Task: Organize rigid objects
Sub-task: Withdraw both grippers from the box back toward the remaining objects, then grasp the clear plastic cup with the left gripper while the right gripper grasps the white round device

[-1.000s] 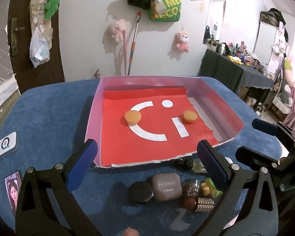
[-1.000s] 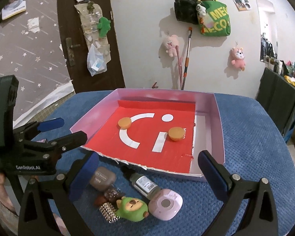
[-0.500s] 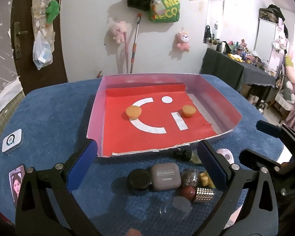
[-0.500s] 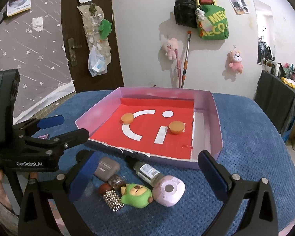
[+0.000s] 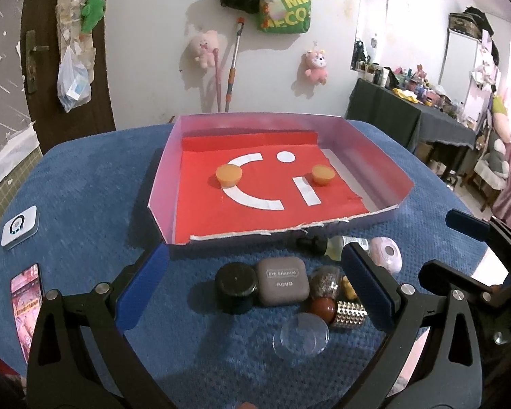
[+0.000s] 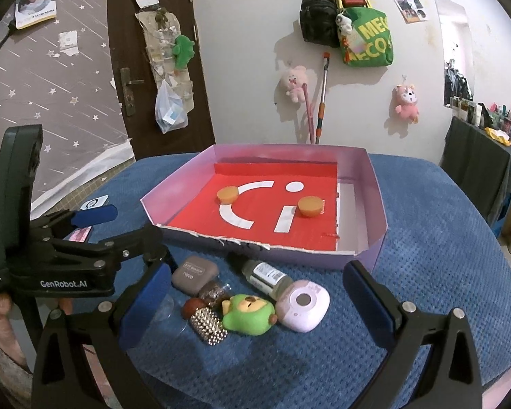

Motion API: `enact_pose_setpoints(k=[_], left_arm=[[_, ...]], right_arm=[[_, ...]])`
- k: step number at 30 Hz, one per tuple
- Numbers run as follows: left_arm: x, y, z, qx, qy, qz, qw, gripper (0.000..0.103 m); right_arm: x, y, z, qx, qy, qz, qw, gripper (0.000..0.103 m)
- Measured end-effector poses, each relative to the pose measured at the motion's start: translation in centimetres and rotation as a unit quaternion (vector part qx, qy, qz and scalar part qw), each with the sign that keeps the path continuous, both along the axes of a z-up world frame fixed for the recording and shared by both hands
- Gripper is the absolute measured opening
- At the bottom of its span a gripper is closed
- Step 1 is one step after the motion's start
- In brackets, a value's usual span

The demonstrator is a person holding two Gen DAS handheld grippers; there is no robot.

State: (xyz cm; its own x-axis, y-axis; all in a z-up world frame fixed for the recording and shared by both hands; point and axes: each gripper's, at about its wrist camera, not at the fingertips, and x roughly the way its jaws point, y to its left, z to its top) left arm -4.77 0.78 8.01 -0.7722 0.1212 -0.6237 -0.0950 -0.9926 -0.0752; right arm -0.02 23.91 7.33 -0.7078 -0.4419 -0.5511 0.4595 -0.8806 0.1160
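Both grippers are held wide apart and empty over the blue cloth [image 5: 85, 204]: the left gripper [image 5: 255, 288] and the right gripper [image 6: 255, 301]. A cluster of small objects is seen just in front of the pink tray [image 5: 163, 184]: nearest, a clear dome [image 5: 301, 339] and a studded silver piece [image 6: 209, 327]; next, a black jar [image 5: 236, 284], a grey eye-shadow case [image 5: 282, 283], a green toy [image 6: 248, 315] and a pink round case [image 6: 303, 305]; closest to the tray, a small bottle [image 6: 264, 274]. Inside the tray, two orange discs [image 5: 229, 174] [image 5: 323, 174] are seen on the red liner.
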Motion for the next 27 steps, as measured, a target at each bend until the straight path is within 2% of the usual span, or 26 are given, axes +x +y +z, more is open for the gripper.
enact_pose_setpoints(k=[13, 22, 27], left_arm=[[1.4, -0.2, -1.3, 0.017, -0.014, -0.003, 0.9997, 0.103], [2.6, 0.4, -3.0, 0.016, -0.033, -0.013, 0.9992, 0.103], [2.9, 1.2, -3.8, 0.008, -0.041, -0.021, 0.9989, 0.103]], right_arm=[[1.6, 0.4, -1.7, 0.006, -0.018, -0.003, 1.000, 0.097], [2.2, 0.4, -3.4, 0.016, -0.041, -0.001, 0.999, 0.085], [1.7, 0.8, -4.2, 0.017, -0.057, -0.009, 0.998, 0.073]])
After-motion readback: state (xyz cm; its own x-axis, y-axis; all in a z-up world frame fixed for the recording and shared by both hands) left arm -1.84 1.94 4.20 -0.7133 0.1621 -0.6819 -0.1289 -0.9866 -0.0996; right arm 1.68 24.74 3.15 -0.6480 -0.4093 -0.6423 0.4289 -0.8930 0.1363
